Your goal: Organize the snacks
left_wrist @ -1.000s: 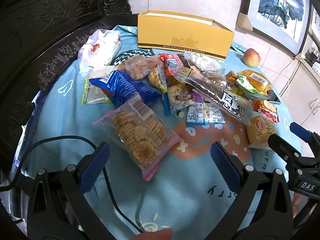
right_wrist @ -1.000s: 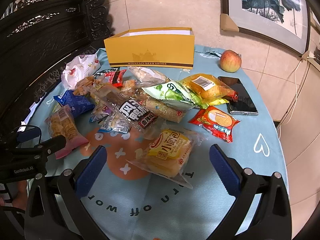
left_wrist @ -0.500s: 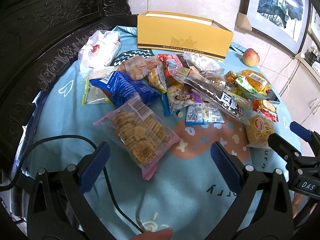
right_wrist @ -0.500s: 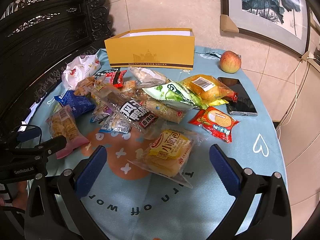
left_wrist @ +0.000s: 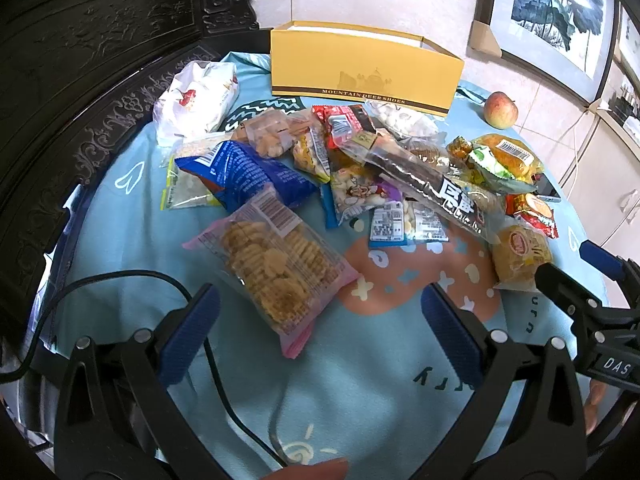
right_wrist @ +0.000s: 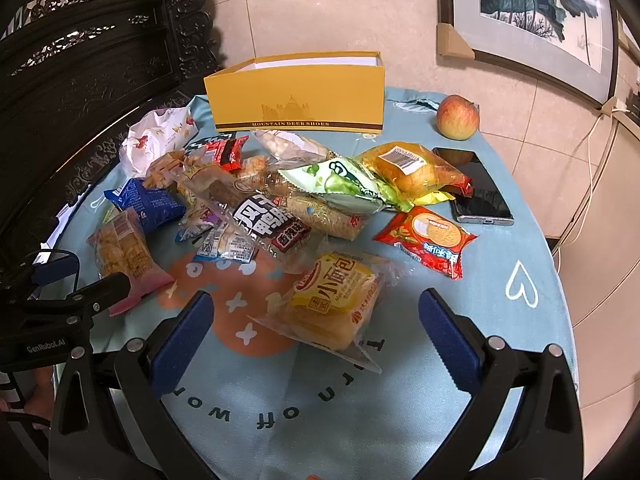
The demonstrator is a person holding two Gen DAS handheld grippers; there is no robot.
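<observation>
Many snack packets lie in a heap on a round table with a light-blue cloth (left_wrist: 120, 240). A pink-edged cracker bag (left_wrist: 276, 268) lies nearest my left gripper (left_wrist: 320, 332), which is open and empty just short of it. A yellow small-bread bag (right_wrist: 336, 300) lies between the open jaws of my right gripper (right_wrist: 316, 332), which holds nothing. A yellow open shoe box (left_wrist: 360, 68) stands at the far edge; it also shows in the right wrist view (right_wrist: 296, 96). A blue bag (left_wrist: 240, 172) and a long black-labelled packet (right_wrist: 256, 212) lie in the pile.
An apple (right_wrist: 458, 116) and a phone (right_wrist: 476, 188) lie at the far right. A white bag (left_wrist: 196, 100) sits at the far left. A dark carved wooden screen (left_wrist: 80, 60) borders the left side. A black cable (left_wrist: 120, 280) runs over the near cloth.
Both grippers have crept slightly forward toward the pile. Nothing was taken hold of or shifted on the table.
</observation>
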